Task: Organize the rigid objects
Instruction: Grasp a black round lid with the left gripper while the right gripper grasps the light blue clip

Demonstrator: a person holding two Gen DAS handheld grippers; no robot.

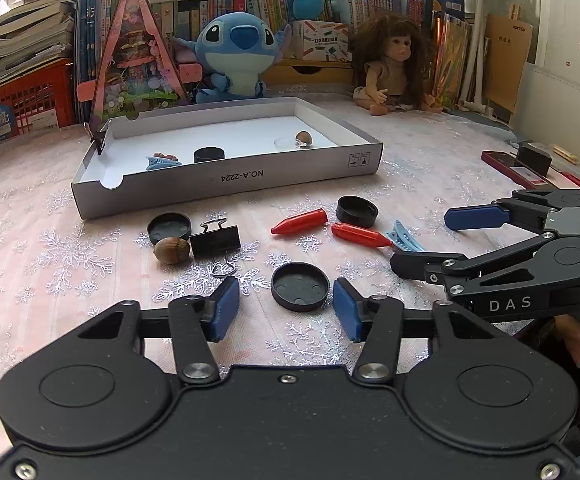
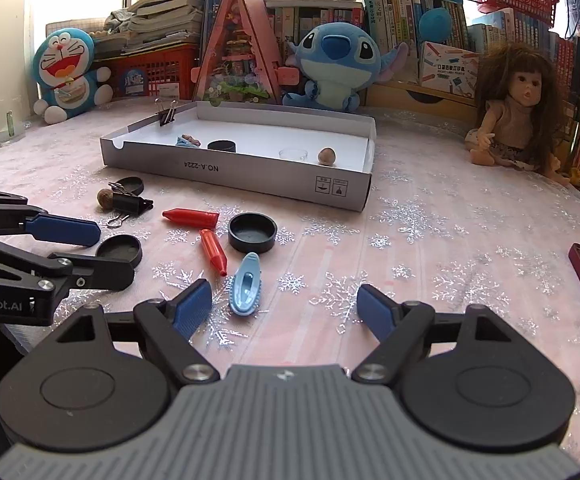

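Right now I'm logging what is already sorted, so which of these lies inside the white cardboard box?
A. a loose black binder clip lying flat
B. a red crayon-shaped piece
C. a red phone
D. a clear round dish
D: the clear round dish sits on the floor of the white cardboard box, next to a walnut; the items in the other options are outside the box.
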